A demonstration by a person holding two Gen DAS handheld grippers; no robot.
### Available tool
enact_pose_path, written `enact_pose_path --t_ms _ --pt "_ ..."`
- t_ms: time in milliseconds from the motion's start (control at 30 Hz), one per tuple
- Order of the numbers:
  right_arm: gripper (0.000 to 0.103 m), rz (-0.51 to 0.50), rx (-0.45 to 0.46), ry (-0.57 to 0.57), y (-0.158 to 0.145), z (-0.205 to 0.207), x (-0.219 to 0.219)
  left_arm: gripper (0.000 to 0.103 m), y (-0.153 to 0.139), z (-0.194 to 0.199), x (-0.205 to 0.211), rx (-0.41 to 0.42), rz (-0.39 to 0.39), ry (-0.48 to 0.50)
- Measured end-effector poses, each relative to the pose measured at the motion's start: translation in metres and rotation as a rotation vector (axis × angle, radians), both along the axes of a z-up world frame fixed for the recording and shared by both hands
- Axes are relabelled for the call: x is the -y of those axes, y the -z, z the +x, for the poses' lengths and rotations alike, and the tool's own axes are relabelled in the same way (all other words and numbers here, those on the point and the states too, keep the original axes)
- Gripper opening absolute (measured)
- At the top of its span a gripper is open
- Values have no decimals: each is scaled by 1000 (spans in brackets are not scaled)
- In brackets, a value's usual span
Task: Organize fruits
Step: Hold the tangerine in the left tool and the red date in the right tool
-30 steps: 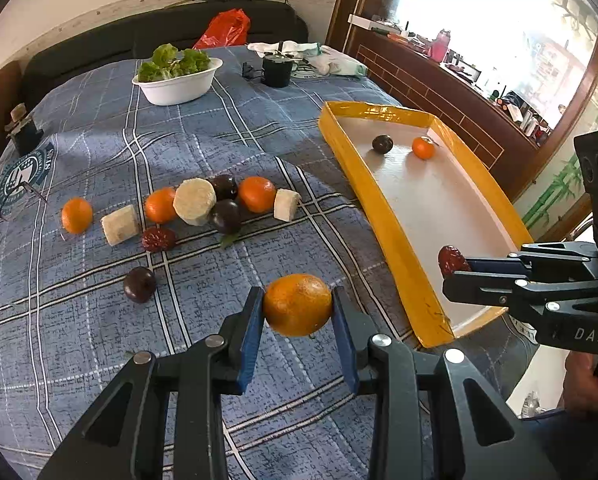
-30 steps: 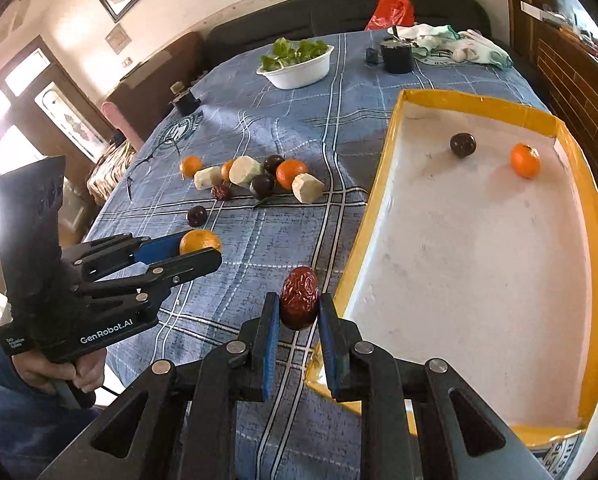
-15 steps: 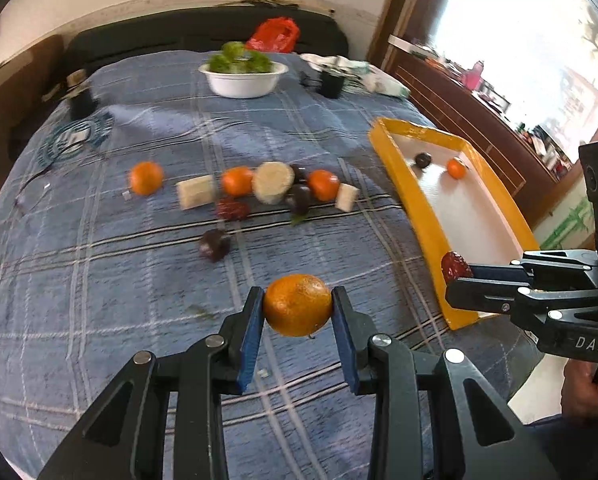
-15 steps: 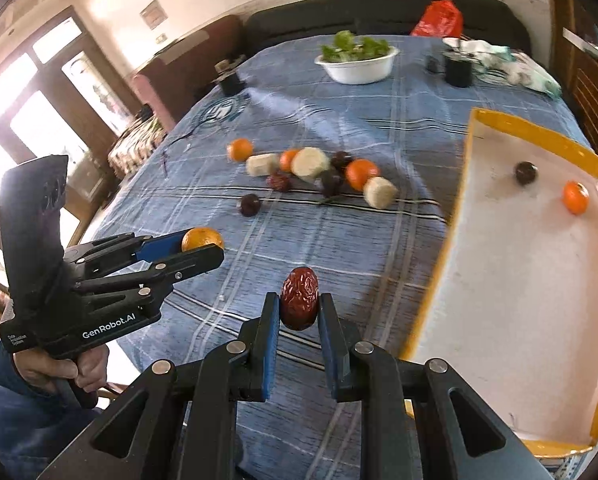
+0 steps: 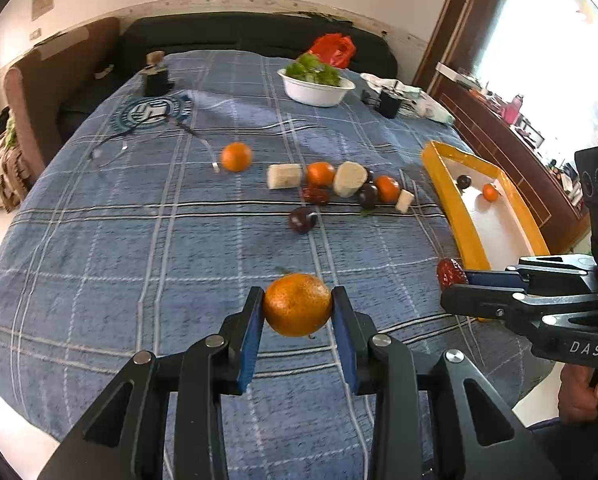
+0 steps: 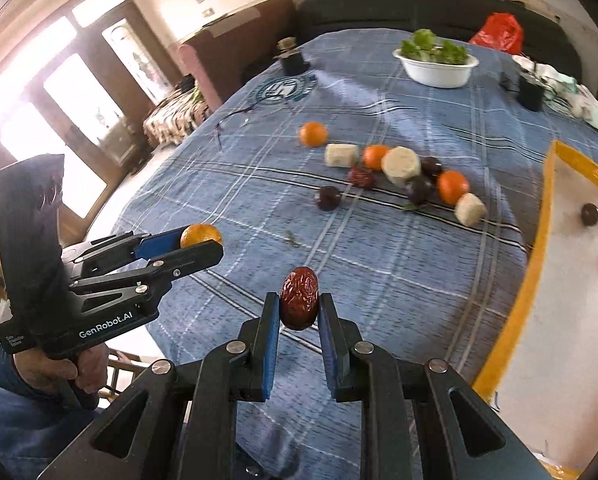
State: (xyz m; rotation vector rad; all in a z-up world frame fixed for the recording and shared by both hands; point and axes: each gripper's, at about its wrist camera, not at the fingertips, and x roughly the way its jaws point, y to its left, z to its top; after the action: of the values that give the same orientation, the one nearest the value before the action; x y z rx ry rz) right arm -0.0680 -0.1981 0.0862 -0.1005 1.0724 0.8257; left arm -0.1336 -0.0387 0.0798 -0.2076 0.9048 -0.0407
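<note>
wrinkled dark-red date (image 6: 299,298), glossy

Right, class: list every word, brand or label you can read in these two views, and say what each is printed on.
"DAS": on the body of the right gripper, cut off at the picture's edge.
"GenRobot.AI": on the body of the left gripper.
Small white label beside it: too small to read.
Round emblem on the blue tablecloth: blurred, unreadable.

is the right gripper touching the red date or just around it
Touching. In the right wrist view the right gripper has both blue pads pressed against the sides of the red date, holding it clear above the tablecloth.
</note>
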Motion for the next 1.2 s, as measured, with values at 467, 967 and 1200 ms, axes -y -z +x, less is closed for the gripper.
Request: enact_pose_path --t_ms 467,967,1200 --pt "21 4 -18 -70 4 -3 -24 33 3 -20 -19 -9 0 -78" --pt "21 6 -31 -89 7 5 -34 33 5 -21 -28 -14 -2 -105" --pt "21 7 -32 -84 8 8 -35 33 6 -17 -28 -18 -2 -96"
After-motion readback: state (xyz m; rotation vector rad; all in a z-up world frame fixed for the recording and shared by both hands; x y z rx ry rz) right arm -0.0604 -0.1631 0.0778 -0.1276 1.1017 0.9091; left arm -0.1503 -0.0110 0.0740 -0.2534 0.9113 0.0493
